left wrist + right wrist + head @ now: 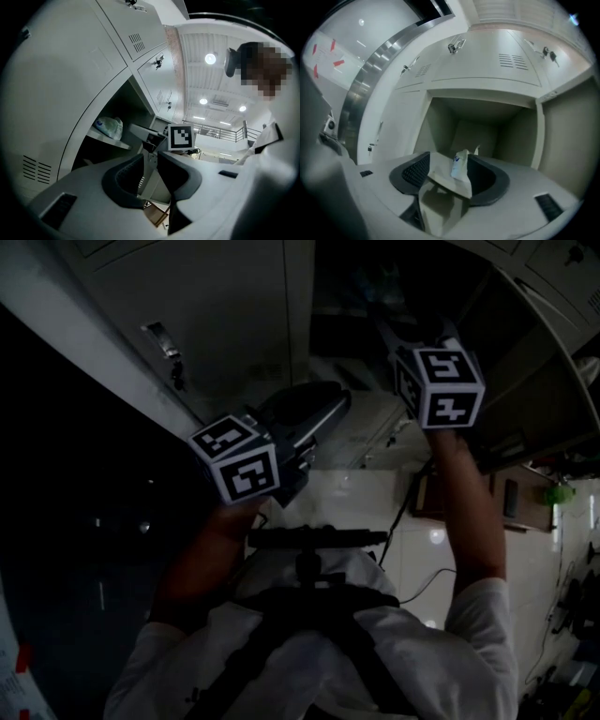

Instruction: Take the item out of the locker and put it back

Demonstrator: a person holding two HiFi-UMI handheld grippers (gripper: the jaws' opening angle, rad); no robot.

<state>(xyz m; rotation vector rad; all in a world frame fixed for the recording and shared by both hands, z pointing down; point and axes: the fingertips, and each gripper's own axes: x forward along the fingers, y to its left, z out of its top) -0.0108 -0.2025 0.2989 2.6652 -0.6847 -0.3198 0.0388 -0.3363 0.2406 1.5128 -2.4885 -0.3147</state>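
Observation:
A crumpled white plastic bag (108, 127) with blue print lies on the shelf of the open locker (101, 139). In the right gripper view the same bag (459, 168) stands between my right gripper's (449, 169) jaws. It leans on the right pad, while the ribbed left pad (415, 171) shows bare beside it. From the head view the right gripper (394, 329) reaches up into the dark locker opening. My left gripper (149, 174) is held lower, outside the locker, its jaws a narrow gap apart with nothing between them. Its marker cube (234, 460) shows in the head view.
Closed locker doors with keys in their locks (456, 46) surround the open compartment (480, 126). The open door (553, 381) swings out at the right. A person's arms and white sleeves (478, 634) fill the lower head view. A desk (525, 498) stands below.

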